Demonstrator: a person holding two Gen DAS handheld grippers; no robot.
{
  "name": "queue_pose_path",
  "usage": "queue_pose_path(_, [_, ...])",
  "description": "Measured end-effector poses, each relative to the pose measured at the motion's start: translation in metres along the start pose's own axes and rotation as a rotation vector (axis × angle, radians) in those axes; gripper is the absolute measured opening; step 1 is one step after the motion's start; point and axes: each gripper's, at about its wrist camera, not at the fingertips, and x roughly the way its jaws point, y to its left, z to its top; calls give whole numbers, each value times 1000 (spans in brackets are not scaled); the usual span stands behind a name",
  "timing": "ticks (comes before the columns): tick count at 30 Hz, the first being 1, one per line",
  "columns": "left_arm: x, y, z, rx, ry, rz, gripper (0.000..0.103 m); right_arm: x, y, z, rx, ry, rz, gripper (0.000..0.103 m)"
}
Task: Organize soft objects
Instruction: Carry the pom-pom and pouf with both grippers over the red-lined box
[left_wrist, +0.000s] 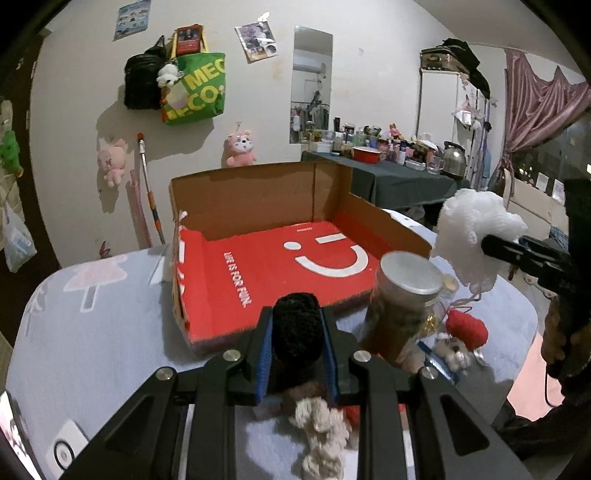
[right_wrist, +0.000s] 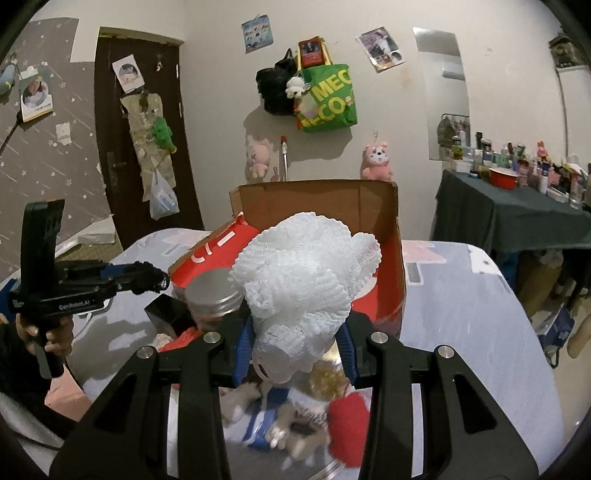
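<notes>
A black woolly soft toy (left_wrist: 295, 328) is sitting pinched between the blue pads of the left tool (left_wrist: 297, 339), raised over the near edge of the red-lined cardboard box (left_wrist: 273, 258). The right tool (right_wrist: 295, 343) is gripping a white mesh bath pouf (right_wrist: 303, 288), held up to the right of the box. Below them a metal-lidded jar (left_wrist: 406, 291), a red pompom (left_wrist: 467, 328) and a small plush (left_wrist: 456, 352) are lying on the table (left_wrist: 103, 317), just beside the box.
</notes>
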Motion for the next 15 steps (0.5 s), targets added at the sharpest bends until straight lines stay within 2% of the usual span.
queue_pose_path(9, [27, 13, 49, 73, 28, -7, 25, 47, -20, 50, -40, 90, 67, 37])
queue_pose_path(15, [77, 29, 81, 75, 116, -43, 25, 108, -33, 83, -73, 183, 72, 37])
